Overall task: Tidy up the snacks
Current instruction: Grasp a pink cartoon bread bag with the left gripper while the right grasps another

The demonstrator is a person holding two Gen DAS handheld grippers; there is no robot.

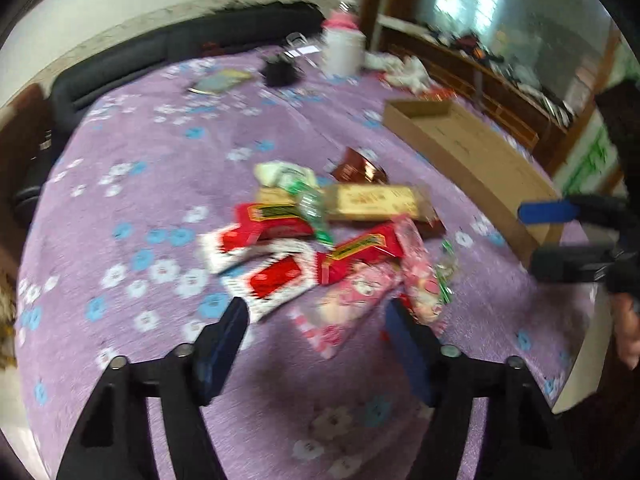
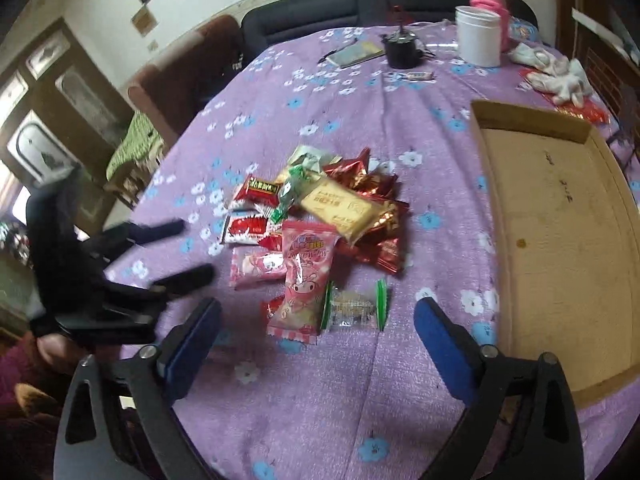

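A heap of snack packets [image 2: 316,220] lies mid-table on the purple flowered cloth [image 2: 304,400]. It holds a pink cartoon packet [image 2: 306,276], a clear candy with green ends [image 2: 354,306], a yellow biscuit pack [image 2: 340,206] and red packets [image 2: 248,228]. My right gripper [image 2: 318,308] hovers open above the near end of the heap, holding nothing. My left gripper [image 1: 316,312] is open too, over the pink packet [image 1: 348,300], and nothing touches its pads. Each gripper shows in the other's view, the left gripper [image 2: 188,252] and the right gripper [image 1: 548,240]. An empty cardboard tray [image 2: 560,240] sits to the right.
At the far side stand a white canister [image 2: 478,36], a pink bottle [image 2: 490,2], a black cup [image 2: 402,52] and a flat booklet [image 2: 354,54]. White cloth [image 2: 556,72] lies behind the tray. A dark sofa [image 2: 340,4] runs behind the table.
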